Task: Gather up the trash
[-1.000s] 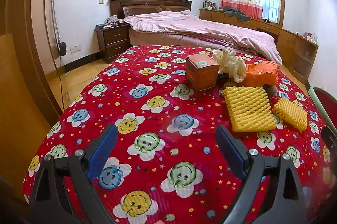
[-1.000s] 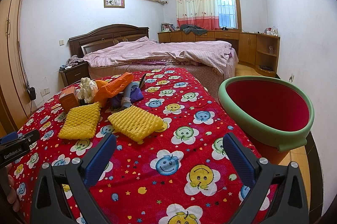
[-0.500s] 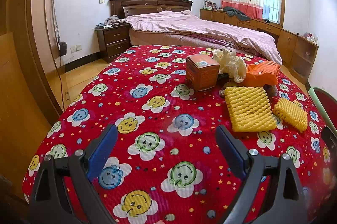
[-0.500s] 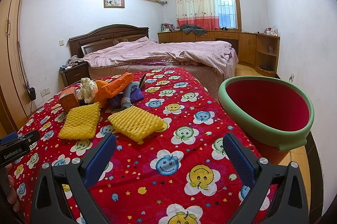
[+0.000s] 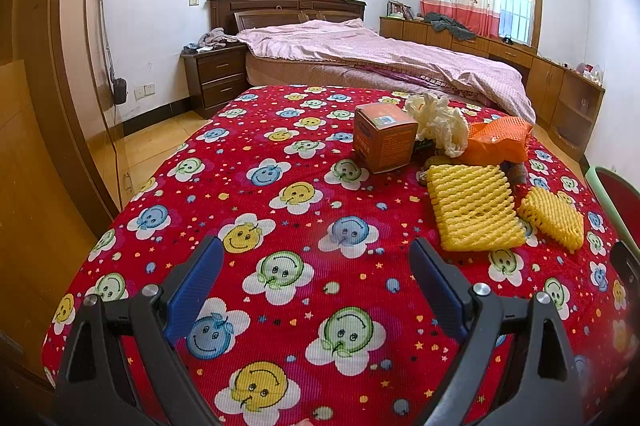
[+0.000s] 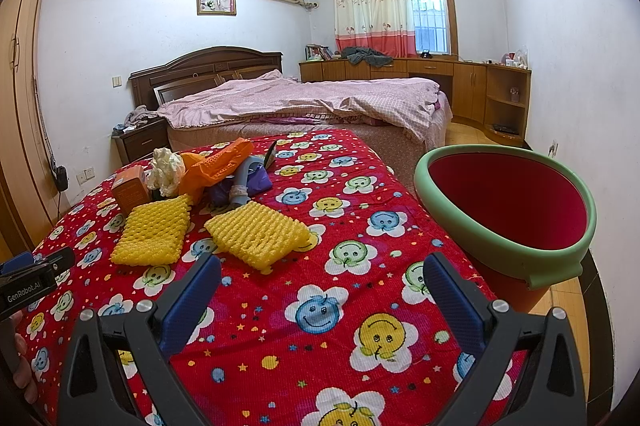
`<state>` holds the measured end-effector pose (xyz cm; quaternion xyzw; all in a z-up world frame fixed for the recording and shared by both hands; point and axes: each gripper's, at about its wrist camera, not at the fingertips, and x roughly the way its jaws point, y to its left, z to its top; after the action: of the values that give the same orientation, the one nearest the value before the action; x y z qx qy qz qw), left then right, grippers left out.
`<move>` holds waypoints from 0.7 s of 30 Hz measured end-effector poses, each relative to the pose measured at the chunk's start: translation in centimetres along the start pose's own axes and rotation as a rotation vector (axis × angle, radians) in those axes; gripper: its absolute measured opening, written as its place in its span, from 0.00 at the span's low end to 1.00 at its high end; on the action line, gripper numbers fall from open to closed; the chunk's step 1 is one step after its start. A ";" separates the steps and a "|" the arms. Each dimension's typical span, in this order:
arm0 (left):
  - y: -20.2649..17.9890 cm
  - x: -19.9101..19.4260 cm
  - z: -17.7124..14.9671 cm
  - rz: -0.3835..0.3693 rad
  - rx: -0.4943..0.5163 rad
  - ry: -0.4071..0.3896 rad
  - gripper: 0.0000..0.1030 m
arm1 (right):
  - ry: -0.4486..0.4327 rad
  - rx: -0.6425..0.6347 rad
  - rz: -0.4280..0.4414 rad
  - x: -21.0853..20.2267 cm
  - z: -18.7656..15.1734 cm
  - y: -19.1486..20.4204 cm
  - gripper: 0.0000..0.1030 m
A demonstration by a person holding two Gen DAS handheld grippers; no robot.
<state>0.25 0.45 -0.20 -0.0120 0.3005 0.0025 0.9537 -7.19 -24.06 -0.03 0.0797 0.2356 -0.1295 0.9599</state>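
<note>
Trash lies on a red smiley-print cloth point(image 5: 280, 186): two yellow foam nets point(image 5: 472, 210) point(image 5: 554, 218), an orange box point(image 5: 384, 138), crumpled white paper point(image 5: 440, 124) and an orange net bag point(image 5: 500, 142). The right wrist view shows the same nets point(image 6: 154, 230) point(image 6: 258, 234), box point(image 6: 130, 188), paper point(image 6: 166, 170), bag point(image 6: 218, 162) and a grey and purple item point(image 6: 248, 182). A red bin with a green rim point(image 6: 508, 210) stands at the right. My left gripper point(image 5: 316, 262) and right gripper point(image 6: 322, 278) are open, empty, short of the trash.
A bed with a pink quilt point(image 5: 380, 62) lies behind the table. A wooden nightstand point(image 5: 216, 82) stands at the left, wooden cabinets point(image 6: 460, 86) along the far wall. The left gripper's body point(image 6: 32, 278) shows at the right wrist view's left edge.
</note>
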 end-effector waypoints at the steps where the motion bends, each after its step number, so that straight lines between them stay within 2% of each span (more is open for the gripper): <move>1: 0.0 0.0 0.0 0.000 0.000 0.000 0.91 | 0.000 0.000 0.000 0.0 0.0 0.0 1.00; 21: 0.5 0.0 -0.4 0.002 0.000 -0.008 0.91 | 0.000 0.001 0.000 -0.1 0.0 0.0 1.00</move>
<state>0.03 0.95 -0.52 -0.0117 0.2969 0.0036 0.9548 -7.27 -24.05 0.00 0.0800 0.2354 -0.1295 0.9599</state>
